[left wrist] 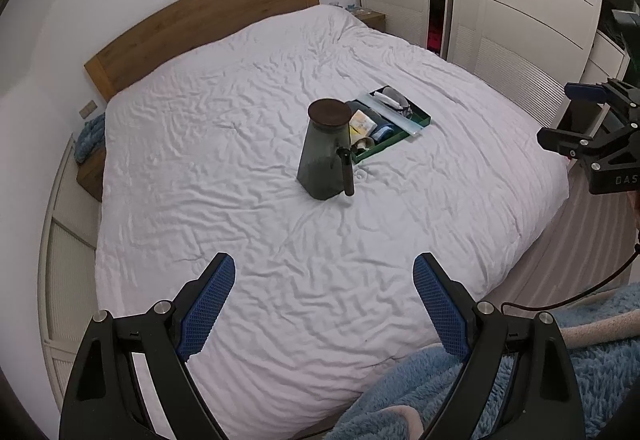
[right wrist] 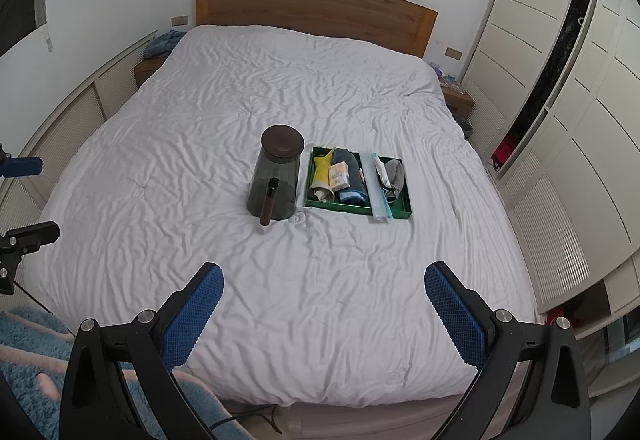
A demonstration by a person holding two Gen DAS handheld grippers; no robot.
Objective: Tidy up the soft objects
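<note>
Both tools hang back over the foot of the bed (right wrist: 320, 99), the left tool (left wrist: 324, 300) and right tool (right wrist: 324, 304) each spread wide and empty, probably to keep the whole scene in view. The soft things, a yellow glove (right wrist: 320, 169), a blue cloth (right wrist: 352, 195) and grey socks (right wrist: 394, 175), lie gathered inside the green tray (right wrist: 400, 215) beside a dark lidded jug (right wrist: 276, 179), which fits either sorted or awaiting sorting. The only legible writing is "DAS" on the right tool's body, seen from the left wrist.

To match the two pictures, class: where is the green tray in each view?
Left wrist view: green tray right of centre, behind-right of the jug.
Right wrist view: tray at centre, right of the jug.
Shared landmark: the wooden headboard.
</note>
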